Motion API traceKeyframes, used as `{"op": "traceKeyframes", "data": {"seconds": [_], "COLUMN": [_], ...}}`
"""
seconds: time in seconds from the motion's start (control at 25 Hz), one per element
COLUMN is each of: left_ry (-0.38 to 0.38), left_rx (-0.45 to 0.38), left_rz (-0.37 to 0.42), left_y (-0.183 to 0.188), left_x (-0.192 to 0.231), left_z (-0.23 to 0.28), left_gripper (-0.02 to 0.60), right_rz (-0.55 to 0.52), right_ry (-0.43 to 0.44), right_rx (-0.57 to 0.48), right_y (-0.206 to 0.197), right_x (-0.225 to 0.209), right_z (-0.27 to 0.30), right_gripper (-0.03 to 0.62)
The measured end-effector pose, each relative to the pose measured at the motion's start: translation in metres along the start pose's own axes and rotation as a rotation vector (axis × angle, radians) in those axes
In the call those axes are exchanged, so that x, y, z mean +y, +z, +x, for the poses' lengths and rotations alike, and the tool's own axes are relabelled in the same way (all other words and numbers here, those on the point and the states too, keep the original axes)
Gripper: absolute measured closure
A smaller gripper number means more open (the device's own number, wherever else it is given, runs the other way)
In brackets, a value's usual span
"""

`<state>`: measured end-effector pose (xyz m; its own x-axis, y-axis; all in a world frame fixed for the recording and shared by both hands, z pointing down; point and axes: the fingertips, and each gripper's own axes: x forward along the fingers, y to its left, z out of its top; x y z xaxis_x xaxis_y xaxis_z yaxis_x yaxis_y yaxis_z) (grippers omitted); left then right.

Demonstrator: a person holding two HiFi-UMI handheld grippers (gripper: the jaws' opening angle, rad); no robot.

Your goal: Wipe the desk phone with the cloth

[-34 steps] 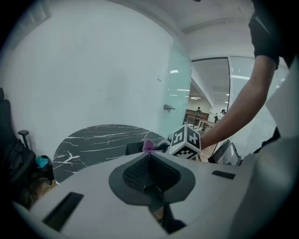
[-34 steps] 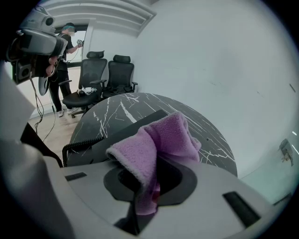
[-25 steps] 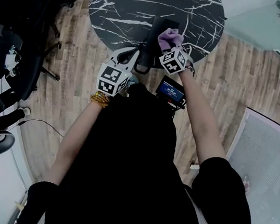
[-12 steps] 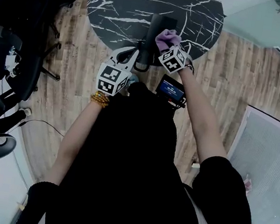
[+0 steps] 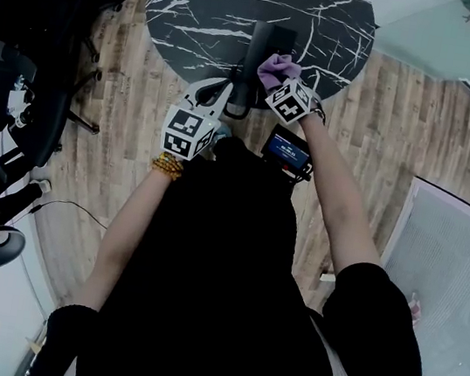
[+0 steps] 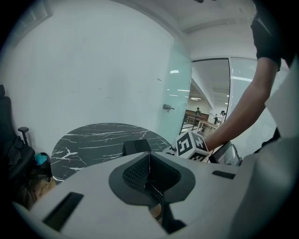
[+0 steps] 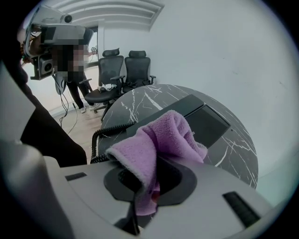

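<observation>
We are holding the right tongs clenched on the purple cloth. Its loose fold is bunching up ahead of the tips and hanging over the black desk phone, though we cannot tell whether it is touching it. The phone is sitting near the edge of the round black marble bench closest to us, its coiled cord curling beside it, and we are holding the left tongs pressed together on nothing, at the bench edge just beside the phone.
</observation>
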<state>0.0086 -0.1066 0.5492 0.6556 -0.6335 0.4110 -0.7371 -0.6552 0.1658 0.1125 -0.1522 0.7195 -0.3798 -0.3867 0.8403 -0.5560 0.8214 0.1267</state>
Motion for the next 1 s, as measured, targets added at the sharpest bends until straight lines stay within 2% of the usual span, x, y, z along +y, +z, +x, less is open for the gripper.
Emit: {"op": "traceKeyframes", "data": {"seconds": [0.4, 0.6, 1.0], "left_ry": [-0.005, -0.02, -0.025], "left_rx": [0.001, 0.007, 0.011], "left_rz": [-0.001, -0.004, -0.012], "left_y": [0.001, -0.002, -0.005], "left_x": [-0.001, -0.007, -0.01], "left_z": [0.004, 0.007, 0.003], "left_gripper": [0.567, 0.568, 0.566], "right_rz": [-0.069, -0.056, -0.099], "right_ry": [0.066, 0.09, 0.099], "right_rx": [0.034, 0.037, 0.041], "right_y": [-0.006, -0.008, -0.013], "right_x": [0.014, 0.022, 0.03], "right_z": [0.0, 0.001, 0.0], "right_gripper": [0.536, 0.536, 0.536]}}
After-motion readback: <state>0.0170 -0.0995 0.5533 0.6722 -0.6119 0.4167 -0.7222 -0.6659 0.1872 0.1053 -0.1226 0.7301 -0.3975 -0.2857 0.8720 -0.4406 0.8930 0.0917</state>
